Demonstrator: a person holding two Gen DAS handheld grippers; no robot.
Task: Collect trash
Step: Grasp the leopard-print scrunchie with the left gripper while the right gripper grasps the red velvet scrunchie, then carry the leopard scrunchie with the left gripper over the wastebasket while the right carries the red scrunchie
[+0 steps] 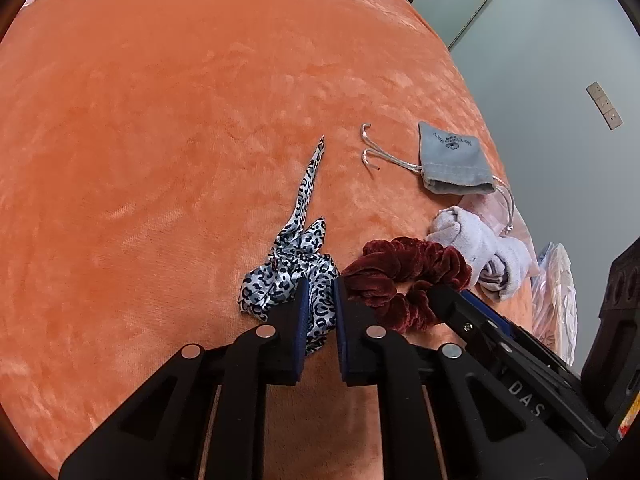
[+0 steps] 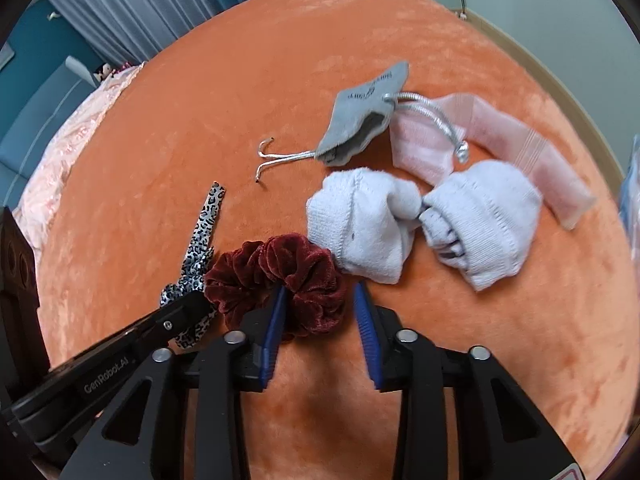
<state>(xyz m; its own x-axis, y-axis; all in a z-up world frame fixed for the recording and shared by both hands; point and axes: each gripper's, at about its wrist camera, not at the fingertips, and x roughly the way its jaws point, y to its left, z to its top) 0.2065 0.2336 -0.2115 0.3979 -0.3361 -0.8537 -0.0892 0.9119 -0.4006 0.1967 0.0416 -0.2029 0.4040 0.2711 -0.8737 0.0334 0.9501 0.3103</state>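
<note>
A leopard-print scrunchie [image 1: 288, 268] lies on the orange blanket [image 1: 160, 140]. My left gripper [image 1: 322, 288] is shut on its near edge. A dark red velvet scrunchie [image 1: 400, 272] lies just right of it. In the right wrist view my right gripper [image 2: 320, 294] is open, its jaws on either side of the red scrunchie's [image 2: 280, 276] right part. The leopard scrunchie [image 2: 198, 248] shows at the left, partly hidden by the left gripper's finger.
Two rolled white socks [image 2: 420, 216] lie beyond the red scrunchie. A grey drawstring pouch [image 2: 364, 112] with silver cords and a pink sock [image 2: 500, 144] lie further back. A clear plastic bag [image 1: 556, 296] hangs at the bed's right edge.
</note>
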